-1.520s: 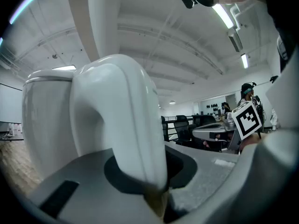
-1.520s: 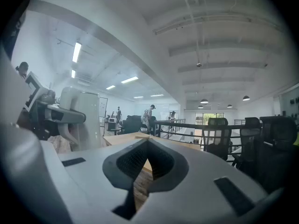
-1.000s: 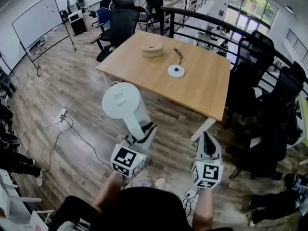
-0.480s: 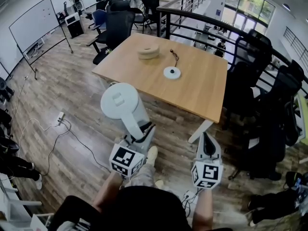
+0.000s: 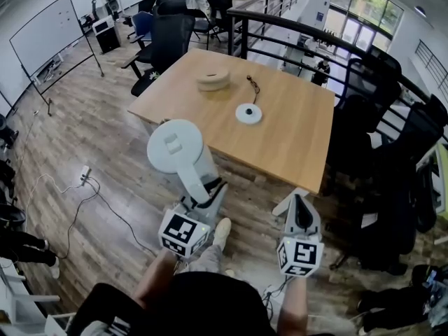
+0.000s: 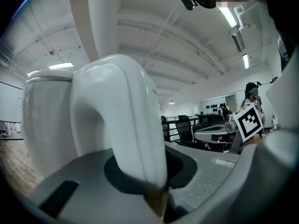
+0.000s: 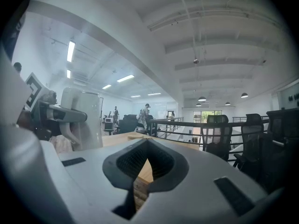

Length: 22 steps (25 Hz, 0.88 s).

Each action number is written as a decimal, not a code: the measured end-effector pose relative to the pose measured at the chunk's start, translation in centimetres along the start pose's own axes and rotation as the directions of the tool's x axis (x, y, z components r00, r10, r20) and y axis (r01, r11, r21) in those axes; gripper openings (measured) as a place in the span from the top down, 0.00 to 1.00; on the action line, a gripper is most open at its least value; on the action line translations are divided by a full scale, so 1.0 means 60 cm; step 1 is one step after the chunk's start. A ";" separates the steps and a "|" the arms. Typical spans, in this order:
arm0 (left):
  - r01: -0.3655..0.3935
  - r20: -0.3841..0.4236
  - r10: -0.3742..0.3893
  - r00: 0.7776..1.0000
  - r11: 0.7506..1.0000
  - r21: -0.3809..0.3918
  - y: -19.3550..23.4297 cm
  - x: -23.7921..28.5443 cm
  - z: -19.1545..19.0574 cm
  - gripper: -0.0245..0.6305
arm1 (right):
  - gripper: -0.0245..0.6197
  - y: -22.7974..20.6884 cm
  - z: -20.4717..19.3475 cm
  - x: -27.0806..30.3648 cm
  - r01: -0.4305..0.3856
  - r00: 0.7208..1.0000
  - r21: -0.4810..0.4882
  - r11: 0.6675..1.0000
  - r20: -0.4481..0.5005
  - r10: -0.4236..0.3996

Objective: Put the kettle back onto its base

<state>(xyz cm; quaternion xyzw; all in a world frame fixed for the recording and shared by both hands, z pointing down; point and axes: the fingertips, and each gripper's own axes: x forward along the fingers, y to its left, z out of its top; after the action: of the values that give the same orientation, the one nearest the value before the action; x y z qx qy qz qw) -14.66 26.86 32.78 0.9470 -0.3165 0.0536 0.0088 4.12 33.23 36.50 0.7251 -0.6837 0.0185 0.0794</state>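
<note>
– Kettle point(image 5: 175, 149) posn?
– Airborne over the floor, short of the table point(image 5: 294, 138) near edge. Upright, lid facing up, held out front of the left gripper point(image 5: 208, 190).
– Left claw state?
– Clenched on the kettle's handle point(image 6: 126, 125), lower part. Handle runs vertical btwn the jaws and is seated deep. Kettle body sits just beyond the jaw tips, on the side away from the person.
– Right gripper point(image 5: 299, 203)?
– Jaws together, nothing btwn them. It is beside the left one, well apart from the kettle, touching nothing.
– Base point(image 5: 248, 113)?
– Round white disc, flat on the table, approx. mid-top, with its cord point(image 5: 255, 84) trailing off the far side. Well apart from the kettle; the table's near edge lies between.
– Handling notes?
– Judgement only: rigid, smooth plastic shell. Won't deform, prob. slick. Mass sits fwd of the grip, so it will tend to nod at the jaws. It is heavier if there's water inside; contents not visible. Grip pt: the handle, as now. Avoid the body: too wide and smooth for the jaws.
– Next reqmt?
– Est.: take it over the edge, centre its underside above the disc, keep it upright, lower straight so the connector mates. Tilt or offset and it perches on the rim. Base looks light and may skid if nudged.
</note>
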 end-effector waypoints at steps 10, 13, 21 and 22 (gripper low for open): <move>0.029 -0.025 -0.029 0.999 1.000 -0.010 0.086 0.119 0.009 0.88 | 0.96 -0.023 0.017 0.151 0.000 1.000 0.021 1.000 -0.016 0.001; 0.039 -0.036 -0.040 0.999 0.999 -0.019 0.115 0.150 0.009 0.88 | 0.96 -0.024 0.024 0.197 -0.004 1.000 0.031 1.000 0.005 0.004; 0.054 -0.043 -0.055 0.998 0.998 -0.020 0.195 0.236 0.003 0.88 | 0.96 -0.033 0.022 0.305 0.002 0.999 0.032 0.999 -0.042 -0.001; 0.056 -0.046 -0.057 0.997 0.998 -0.024 0.203 0.245 0.002 0.88 | 0.96 -0.033 0.021 0.317 0.003 0.999 0.032 0.999 -0.049 -0.002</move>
<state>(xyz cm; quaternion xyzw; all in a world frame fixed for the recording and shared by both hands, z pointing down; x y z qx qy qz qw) -10.32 8.32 34.04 0.9540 -0.2898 0.0715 0.0286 7.23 14.35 37.67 0.7264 -0.6804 0.0470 0.0848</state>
